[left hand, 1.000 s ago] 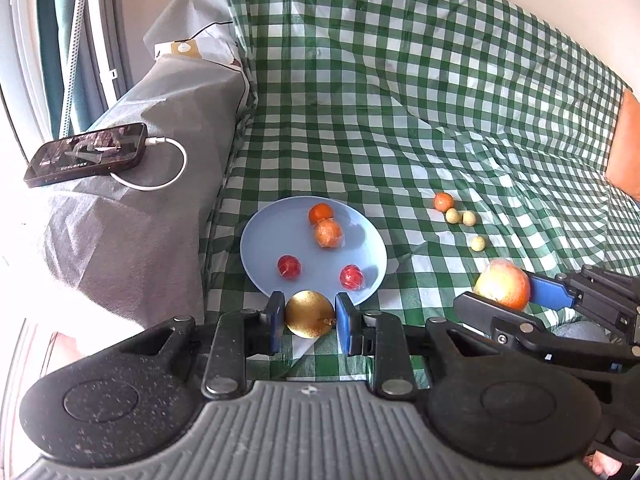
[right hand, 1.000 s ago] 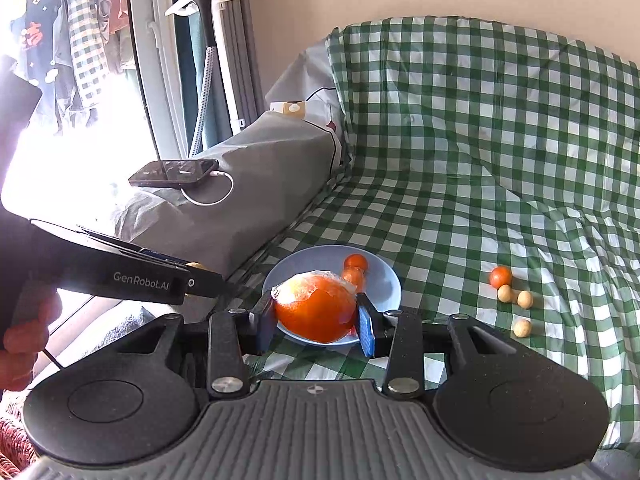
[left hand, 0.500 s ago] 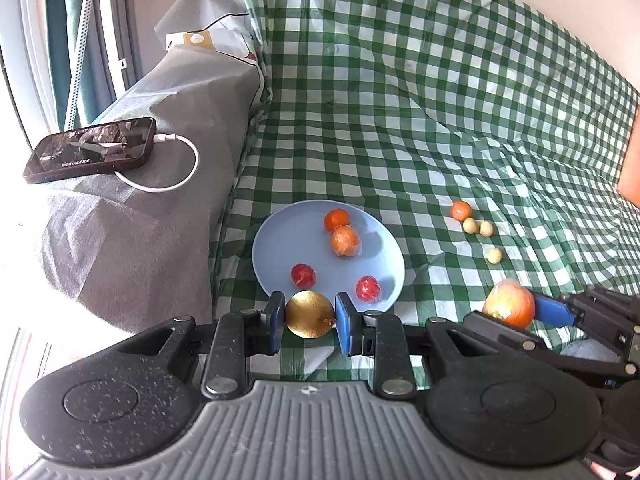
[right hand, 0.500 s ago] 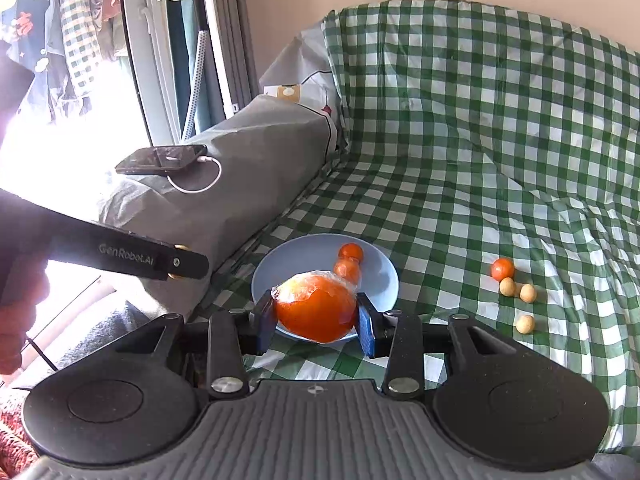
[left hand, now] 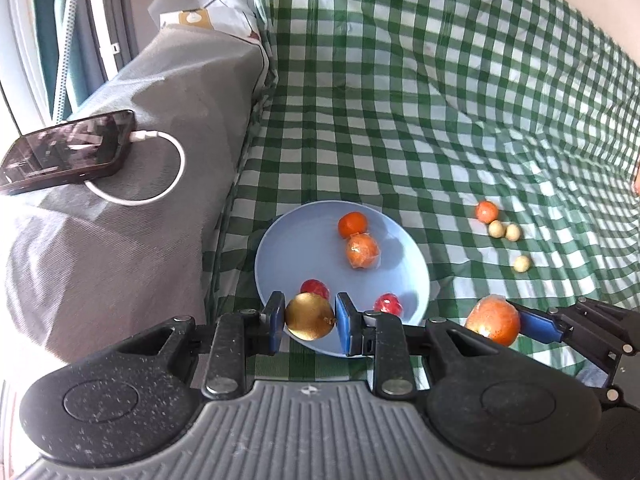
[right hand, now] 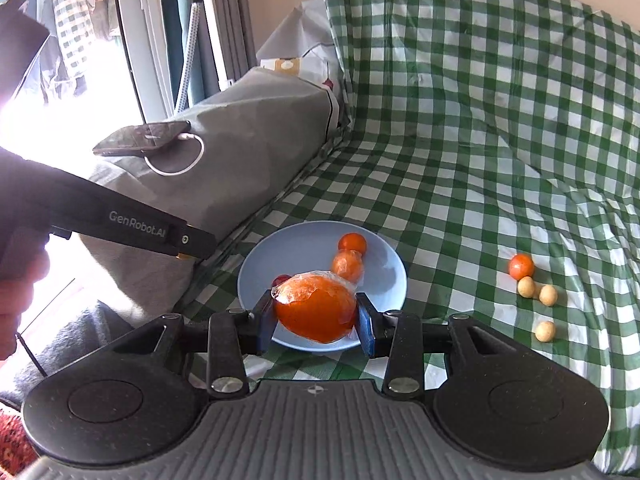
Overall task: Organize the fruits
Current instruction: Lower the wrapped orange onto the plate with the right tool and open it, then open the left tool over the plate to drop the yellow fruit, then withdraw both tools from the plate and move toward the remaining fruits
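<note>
A light blue plate [left hand: 304,248] [right hand: 384,268] lies on the green checked cloth and holds two small oranges and two red fruits. My left gripper [left hand: 310,318] is shut on a golden round fruit [left hand: 309,317] over the plate's near rim. My right gripper [right hand: 316,314] is shut on a large plastic-wrapped orange [right hand: 316,308], also over the plate's near edge. In the left wrist view the same orange [left hand: 494,320] hangs at the right, just off the plate. One small orange [left hand: 486,212] [right hand: 521,266] and three pale balls [left hand: 505,231] [right hand: 536,292] lie on the cloth to the right.
A grey covered armrest [left hand: 160,200] [right hand: 248,140] rises left of the plate, with a phone [left hand: 68,152] [right hand: 142,138] and its white cable on top. The checked backrest [left hand: 400,40] stands behind. A hand [right hand: 16,296] holds the left gripper at the far left.
Both grippers have moved forward and down toward the plate, each still holding its fruit. The plate and loose fruits now look closer and larger.
</note>
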`<state>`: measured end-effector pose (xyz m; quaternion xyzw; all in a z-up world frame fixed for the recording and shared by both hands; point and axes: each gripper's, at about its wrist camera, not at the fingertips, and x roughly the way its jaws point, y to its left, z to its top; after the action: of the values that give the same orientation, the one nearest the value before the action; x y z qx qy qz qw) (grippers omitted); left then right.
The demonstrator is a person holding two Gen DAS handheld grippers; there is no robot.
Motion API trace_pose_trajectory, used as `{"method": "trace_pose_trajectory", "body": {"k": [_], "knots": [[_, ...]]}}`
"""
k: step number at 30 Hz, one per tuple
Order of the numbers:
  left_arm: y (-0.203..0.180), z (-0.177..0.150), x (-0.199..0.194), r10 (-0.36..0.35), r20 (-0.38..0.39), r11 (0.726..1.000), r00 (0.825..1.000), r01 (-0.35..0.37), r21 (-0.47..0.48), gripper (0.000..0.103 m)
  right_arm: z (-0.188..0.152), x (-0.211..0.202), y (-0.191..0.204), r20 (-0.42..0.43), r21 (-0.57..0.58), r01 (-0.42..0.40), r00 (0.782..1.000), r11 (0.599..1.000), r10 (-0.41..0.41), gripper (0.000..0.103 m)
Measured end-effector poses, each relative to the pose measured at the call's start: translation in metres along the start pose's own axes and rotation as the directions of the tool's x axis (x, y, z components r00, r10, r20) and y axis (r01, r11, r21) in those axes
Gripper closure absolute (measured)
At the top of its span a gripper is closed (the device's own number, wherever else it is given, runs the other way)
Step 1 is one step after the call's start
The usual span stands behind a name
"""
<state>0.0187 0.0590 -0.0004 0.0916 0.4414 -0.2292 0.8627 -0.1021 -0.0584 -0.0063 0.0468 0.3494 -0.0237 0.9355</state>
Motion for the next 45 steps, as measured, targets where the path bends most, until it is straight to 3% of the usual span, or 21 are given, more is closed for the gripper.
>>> {"method": "trace_pose_trajectory", "body": {"k": [15, 16, 18, 20, 22, 24, 29, 36, 41, 45], "knots": [[0.000, 0.044, 0.104, 0.033, -0.117, 0.999, 0.993, -0.031, 0.016, 0.071, 0.009, 0.115, -0.028, -0.126, -0.013, 0.057, 0.990, 0.998, -0.059, 0.061], [0.004, 0.045, 0.107, 0.028, -0.121, 1.000, 0.992, -0.027, 0.003, 0.066, 0.010, 0.122, -0.031, -0.134, -0.010, 0.059, 0.989, 0.998, -0.059, 0.061], [0.012, 0.046, 0.106, 0.026, -0.106, 1.000, 0.994, -0.028, -0.014, 0.030, 0.010, 0.135, -0.034, -0.167, -0.020, 0.036, 0.985, 0.999, -0.039, 0.061], [0.015, 0.046, 0.100, 0.058, -0.068, 0.998, 0.996, -0.059, -0.008, 0.003, 0.007, 0.144, -0.035, -0.185, -0.028, 0.033, 0.982, 0.999, -0.038, 0.058], [0.017, 0.044, 0.091, 0.085, -0.036, 0.996, 0.996, -0.085, 0.000, 0.000, 0.006, 0.150, -0.037, -0.212, -0.033, 0.031, 0.977, 0.999, -0.037, 0.049], [0.021, 0.043, 0.080, 0.081, -0.054, 0.997, 0.995, -0.081, 0.018, 0.000, 0.010, 0.146, -0.039, -0.212, -0.004, 0.047, 0.976, 0.999, -0.047, 0.032], [0.039, 0.016, 0.037, 0.042, -0.020, 0.999, 0.999, -0.042, -0.021, 0.000, 0.013, 0.099, -0.047, -0.129, 0.023, 0.077, 0.989, 0.997, -0.074, 0.019], [0.021, -0.005, 0.017, 0.042, -0.053, 0.999, 0.998, -0.040, 0.025, 0.000, -0.010, 0.036, -0.077, -0.121, 0.119, 0.187, 0.977, 0.975, -0.173, 0.012], [-0.005, -0.011, 0.000, -0.004, -0.022, 0.998, 1.000, 0.005, 0.066, 0.000, -0.022, -0.001, -0.113, -0.110, 0.261, 0.284, 0.958, 0.923, -0.263, 0.007], [-0.027, -0.013, -0.010, -0.010, 0.001, 0.994, 1.000, 0.010, 0.111, 0.000, -0.029, -0.022, -0.134, -0.075, 0.334, 0.315, 0.948, 0.888, -0.308, 0.001]]}}
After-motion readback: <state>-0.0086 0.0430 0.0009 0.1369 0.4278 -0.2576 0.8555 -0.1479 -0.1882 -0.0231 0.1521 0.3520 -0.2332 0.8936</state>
